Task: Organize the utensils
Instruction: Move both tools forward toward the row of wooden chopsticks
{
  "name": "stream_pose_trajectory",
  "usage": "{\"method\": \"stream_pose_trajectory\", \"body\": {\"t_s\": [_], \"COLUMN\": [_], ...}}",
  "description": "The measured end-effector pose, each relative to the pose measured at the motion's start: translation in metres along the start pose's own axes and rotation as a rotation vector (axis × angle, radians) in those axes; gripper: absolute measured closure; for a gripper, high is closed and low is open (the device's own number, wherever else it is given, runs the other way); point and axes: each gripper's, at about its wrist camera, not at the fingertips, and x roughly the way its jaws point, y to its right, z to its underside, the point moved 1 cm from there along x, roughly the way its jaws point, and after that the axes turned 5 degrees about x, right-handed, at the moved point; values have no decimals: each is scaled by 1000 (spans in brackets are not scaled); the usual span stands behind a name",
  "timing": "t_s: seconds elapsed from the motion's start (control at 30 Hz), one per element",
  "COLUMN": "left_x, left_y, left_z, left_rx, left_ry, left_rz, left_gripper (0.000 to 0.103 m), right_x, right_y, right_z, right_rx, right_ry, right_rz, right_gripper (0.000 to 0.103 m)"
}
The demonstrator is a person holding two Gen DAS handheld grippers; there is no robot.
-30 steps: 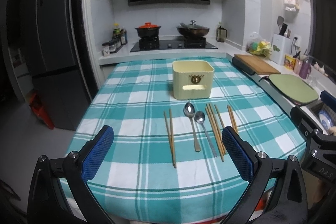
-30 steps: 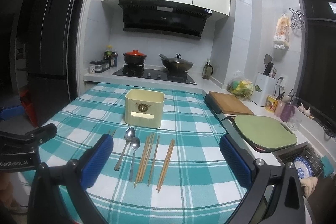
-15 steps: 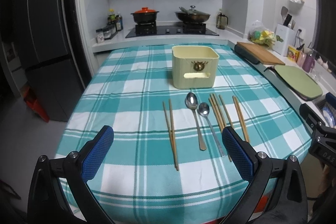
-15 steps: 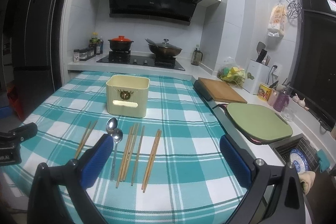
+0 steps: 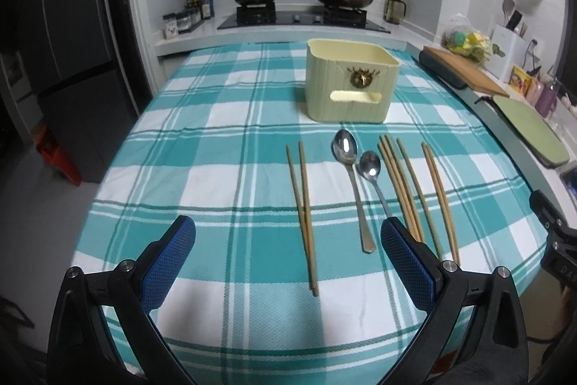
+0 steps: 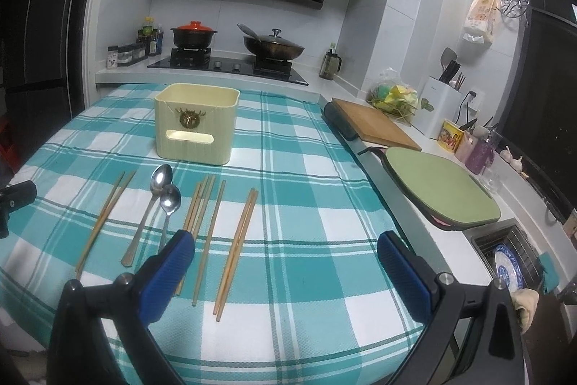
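Above the checked tablecloth (image 5: 216, 175), left gripper (image 5: 288, 255) and right gripper (image 6: 286, 258) hover wide open, empty; approach step, likely next closing on chopsticks (image 5: 303, 204) for the cream holder (image 5: 349, 82).

We list on the hob (image 6: 230, 64) a black pot with a red lid (image 6: 194, 34) and a lidded wok (image 6: 273, 46). Bottles and spice jars (image 6: 135, 50) stand left of the hob. We note a teal checked tablecloth (image 5: 202, 147), a wooden cutting board (image 6: 375, 125), a green board (image 6: 440, 190) nearer the sink, and a blue-patterned plate (image 6: 508, 267) in the sink.
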Motion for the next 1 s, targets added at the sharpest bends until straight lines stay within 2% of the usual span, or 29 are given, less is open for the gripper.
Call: {"method": "stream_pose_trajectory", "body": {"t_s": [0.1,0.2,0.33,0.67,1.0], "left_x": [8,12,20,47,69], "left_y": [7,12,14,17,8], "left_z": [4,6,6,6,8], "left_rx": [45,67,70,75,36], "left_ry": [-17,-27,-42,-100,-144], "left_rz": [-23,-11,10,-5,18], "left_gripper": [1,1,1,1,1], "right_x": [13,24,34,54,73], "right_y": [-2,-2,1,6,4], "right_z": [5,9,12,14,15], "right_rx": [2,11,19,34,27], "right_ry": [-33,-62,-88,-140,-188], "right_rz": [-9,-17,-20,-14,-10], "right_gripper": [0,0,0,0,0]}}
